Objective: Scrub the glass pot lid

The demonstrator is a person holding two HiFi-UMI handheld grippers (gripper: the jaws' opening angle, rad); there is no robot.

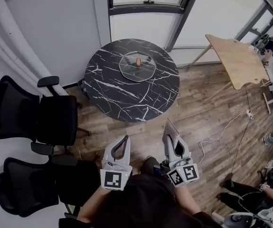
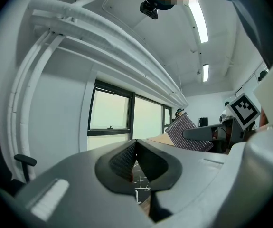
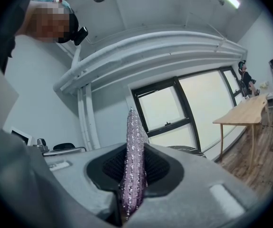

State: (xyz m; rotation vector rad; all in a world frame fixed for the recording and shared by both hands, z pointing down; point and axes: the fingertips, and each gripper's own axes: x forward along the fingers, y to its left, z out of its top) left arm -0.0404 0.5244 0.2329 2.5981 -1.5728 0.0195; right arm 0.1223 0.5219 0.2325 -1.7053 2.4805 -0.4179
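A glass pot lid point(image 1: 137, 66) with a brown knob lies on the round black marble table point(image 1: 111, 87), far ahead of both grippers. My right gripper point(image 1: 169, 137) is shut on a pinkish sparkly scrub cloth point(image 3: 132, 167) that stands edge-on between its jaws and shows as a flat sheet point(image 2: 187, 134) in the left gripper view. My left gripper point(image 1: 122, 145) is held beside it, near my body, jaws closed together with nothing between them. Both are raised well short of the table.
Two black office chairs point(image 1: 32, 120) stand at the left by the wall. A tilted wooden table point(image 1: 238, 61) is at the right, with a white cable point(image 1: 221, 134) on the wood floor. Another person's legs point(image 1: 243, 194) show at the lower right.
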